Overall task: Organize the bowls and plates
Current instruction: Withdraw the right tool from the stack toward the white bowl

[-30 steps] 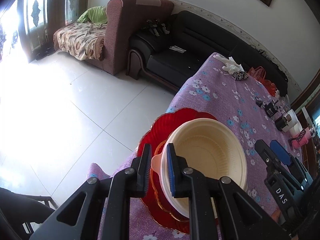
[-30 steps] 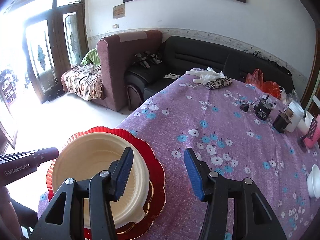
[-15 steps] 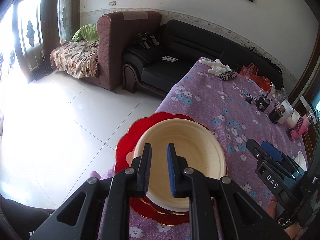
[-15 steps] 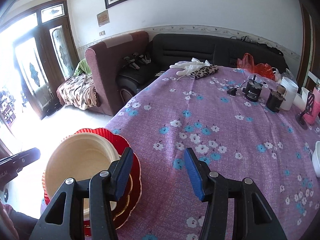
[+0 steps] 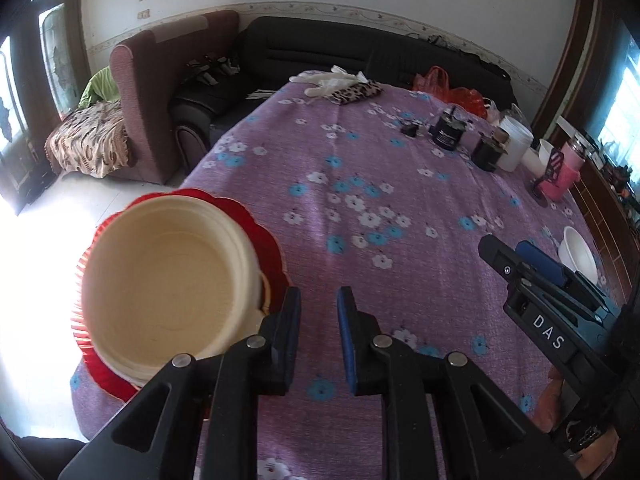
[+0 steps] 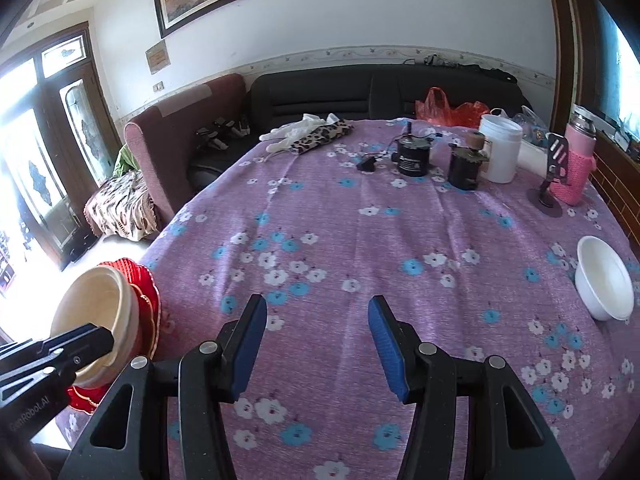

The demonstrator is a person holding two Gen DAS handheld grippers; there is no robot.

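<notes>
Nearest in the left wrist view, the left gripper [image 5: 319,332] has its jaws opening with only purple flowered tablecloth [image 5: 400,184] between them, just right of the cream plastic bowl [image 5: 168,280], which sits in the red scalloped plate [image 5: 264,232] at the table's near-left edge. The right wrist view alone shows the right gripper [image 6: 318,344] face-on, jaws standing apart over bare cloth, plus the whole small white bowl [image 6: 604,288] well apart to the right. Farther off, dark cylindrical devices [image 6: 414,156] and a white tub [image 6: 500,148] stand near the far edge; their detail is unclear, and the plate is largely hidden beneath the cream bowl.
</notes>
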